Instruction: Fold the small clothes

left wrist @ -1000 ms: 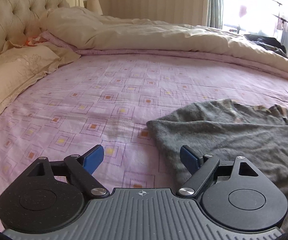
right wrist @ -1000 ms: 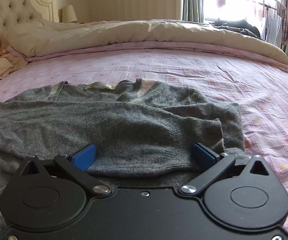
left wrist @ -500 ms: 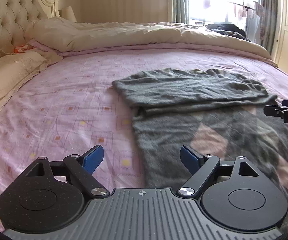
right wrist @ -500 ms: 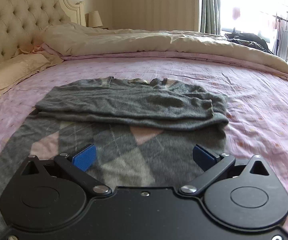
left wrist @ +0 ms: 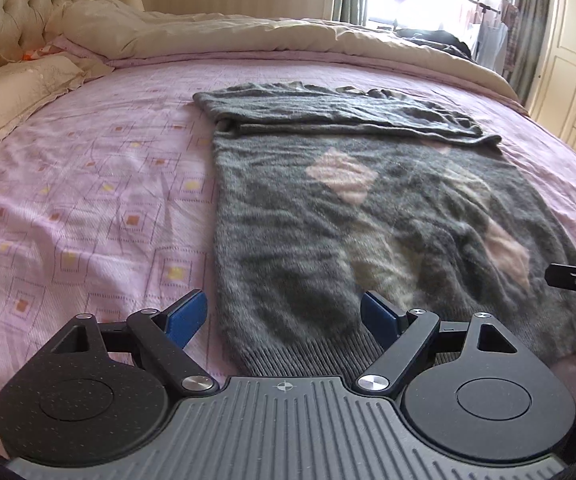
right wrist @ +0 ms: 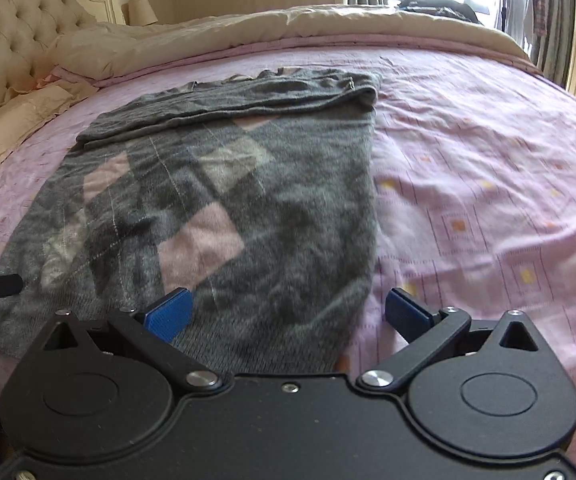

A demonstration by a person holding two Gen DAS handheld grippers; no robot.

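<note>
While both tools are held with jaws apart and empty, the left gripper (left wrist: 284, 316) and right gripper (right wrist: 288, 312) are poised over the hem corners of a grey sweater (left wrist: 367, 216) spread on the bed (left wrist: 88, 200). Uneven pinching could skew the fold.

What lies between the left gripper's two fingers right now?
In the left wrist view, the left gripper stands open with the near-left corner of the grey argyle sweater, ribbed hem included, lying between its fingers, plus a strip of pink bedsheet.
</note>
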